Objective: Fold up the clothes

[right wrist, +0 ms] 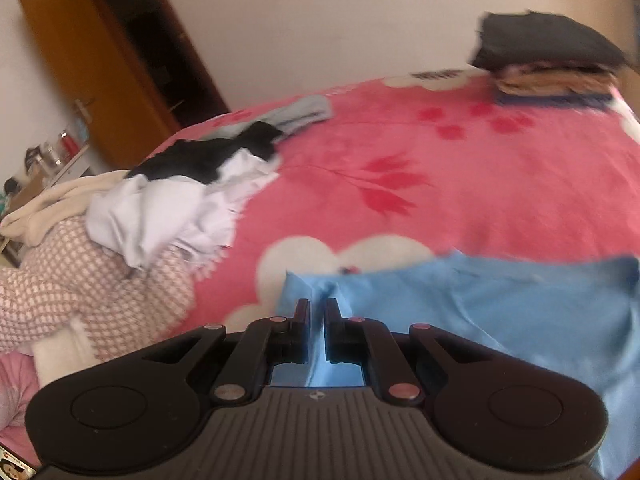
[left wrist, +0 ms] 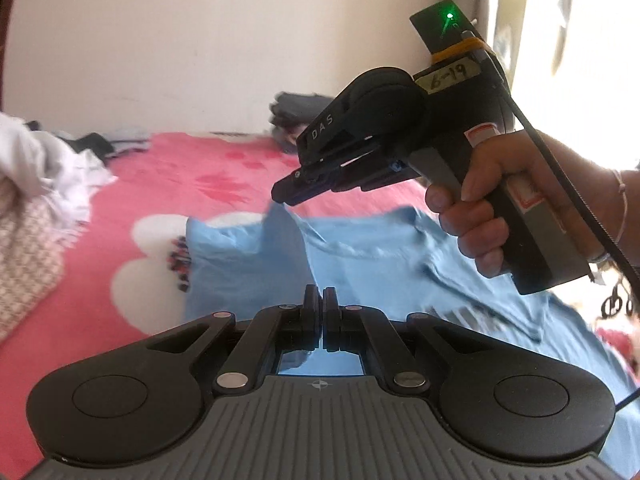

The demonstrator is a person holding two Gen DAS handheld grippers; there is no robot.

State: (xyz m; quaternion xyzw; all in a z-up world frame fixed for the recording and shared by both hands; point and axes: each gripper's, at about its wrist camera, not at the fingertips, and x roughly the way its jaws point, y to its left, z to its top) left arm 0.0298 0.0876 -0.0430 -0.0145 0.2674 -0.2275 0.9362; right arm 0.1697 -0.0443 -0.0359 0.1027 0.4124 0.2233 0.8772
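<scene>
A light blue shirt [left wrist: 372, 256] lies spread on the pink bedspread [left wrist: 160, 184]. My right gripper [left wrist: 280, 198], held in a person's hand [left wrist: 476, 216], pinches a corner of the shirt and lifts it into a small peak. In the right wrist view, blue cloth [right wrist: 500, 312] runs between the nearly closed fingers of that gripper [right wrist: 318, 308]. My left gripper [left wrist: 322, 298] is shut at the near edge of the shirt. A raised fold runs from the lifted peak straight to its fingertips, so it seems to pinch the cloth there.
A heap of unfolded white, black and patterned clothes [right wrist: 160, 200] lies at the left of the bed. A stack of folded dark clothes [right wrist: 548, 60] sits at the far right by the wall. A brown wardrobe [right wrist: 100, 60] stands beyond the bed.
</scene>
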